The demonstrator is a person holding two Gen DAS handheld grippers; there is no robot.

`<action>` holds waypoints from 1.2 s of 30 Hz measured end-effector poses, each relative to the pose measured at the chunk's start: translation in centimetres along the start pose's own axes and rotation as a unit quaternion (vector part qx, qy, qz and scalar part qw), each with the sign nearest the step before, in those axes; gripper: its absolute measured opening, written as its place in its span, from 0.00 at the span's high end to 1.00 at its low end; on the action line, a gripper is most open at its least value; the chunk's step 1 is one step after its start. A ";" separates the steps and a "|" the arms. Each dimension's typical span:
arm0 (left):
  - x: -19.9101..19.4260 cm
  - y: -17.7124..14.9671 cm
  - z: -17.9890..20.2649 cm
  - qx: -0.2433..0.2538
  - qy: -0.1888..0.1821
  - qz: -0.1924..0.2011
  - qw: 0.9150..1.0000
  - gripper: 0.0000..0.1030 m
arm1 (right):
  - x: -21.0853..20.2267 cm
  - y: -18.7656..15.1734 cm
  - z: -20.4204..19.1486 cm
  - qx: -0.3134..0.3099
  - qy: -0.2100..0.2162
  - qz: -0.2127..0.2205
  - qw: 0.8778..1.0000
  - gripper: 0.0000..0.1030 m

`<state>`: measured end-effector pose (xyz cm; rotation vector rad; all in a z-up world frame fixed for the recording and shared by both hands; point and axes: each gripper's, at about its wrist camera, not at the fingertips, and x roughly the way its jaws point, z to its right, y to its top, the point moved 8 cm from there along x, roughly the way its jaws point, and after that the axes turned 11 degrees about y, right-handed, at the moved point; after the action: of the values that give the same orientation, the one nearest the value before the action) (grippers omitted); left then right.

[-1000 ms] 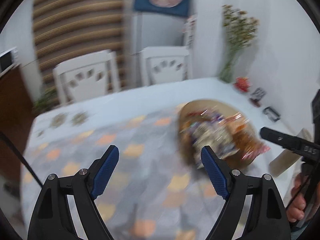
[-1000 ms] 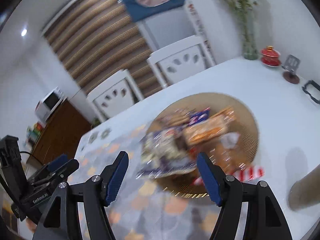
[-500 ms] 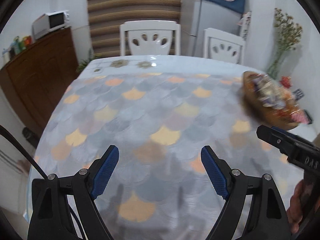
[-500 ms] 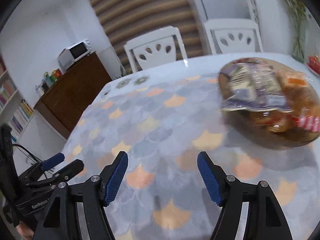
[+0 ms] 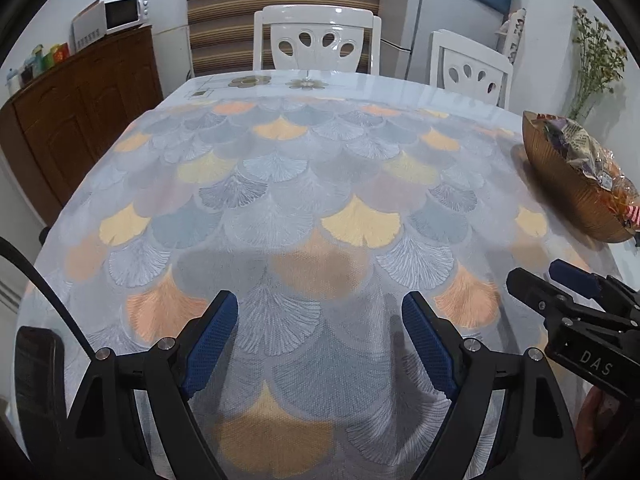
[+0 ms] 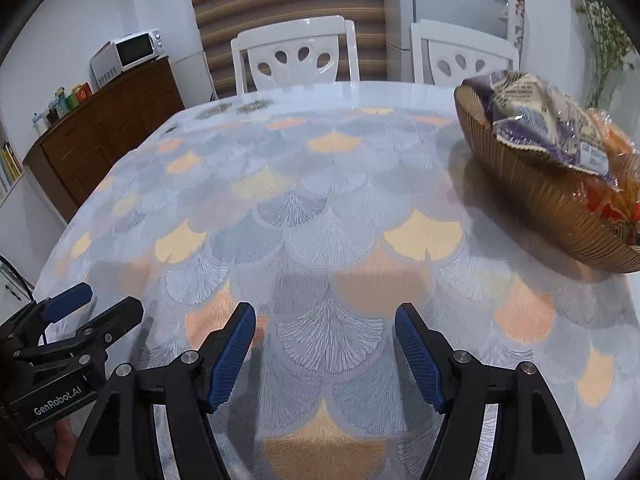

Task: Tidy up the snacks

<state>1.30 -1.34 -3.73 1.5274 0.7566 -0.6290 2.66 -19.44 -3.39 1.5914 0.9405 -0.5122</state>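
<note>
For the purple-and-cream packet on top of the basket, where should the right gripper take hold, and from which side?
Probably its crimped near edge, which overhangs the basket rim. Approach from the tablecloth side with the right gripper, jaws open: that flat seam sticks out clear of the other snacks.

Pastel grey, yellow and orange fan-scale tablecloth (image 5: pixel 304 184); ribbed amber-brown bowl (image 6: pixel 532 196); white chairs (image 5: pixel 316 40); brown-striped blind (image 5: pixel 280 4).

"DAS" on right gripper (image 5: pixel 576 300) | "GenRobot.AI" on left gripper (image 6: pixel 76 320)
</note>
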 end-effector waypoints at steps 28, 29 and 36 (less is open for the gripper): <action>0.6 -0.4 -1.6 -0.041 -0.018 -0.011 0.999 0.11 | -0.6 0.1 -1.3 -0.037 -0.039 0.022 0.998 0.12; 0.5 -0.4 -1.6 -0.039 -0.011 -0.008 0.999 0.11 | -0.6 0.0 -1.3 -0.037 -0.039 0.022 0.998 0.12; 0.9 -0.4 -1.6 -0.033 -0.003 -0.017 0.999 0.11 | -0.4 0.0 -1.3 -0.036 -0.040 0.019 0.998 0.12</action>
<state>1.48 0.35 -4.53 1.4550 0.7928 -0.6270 2.19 -18.33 -2.74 1.5105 0.8579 -0.5057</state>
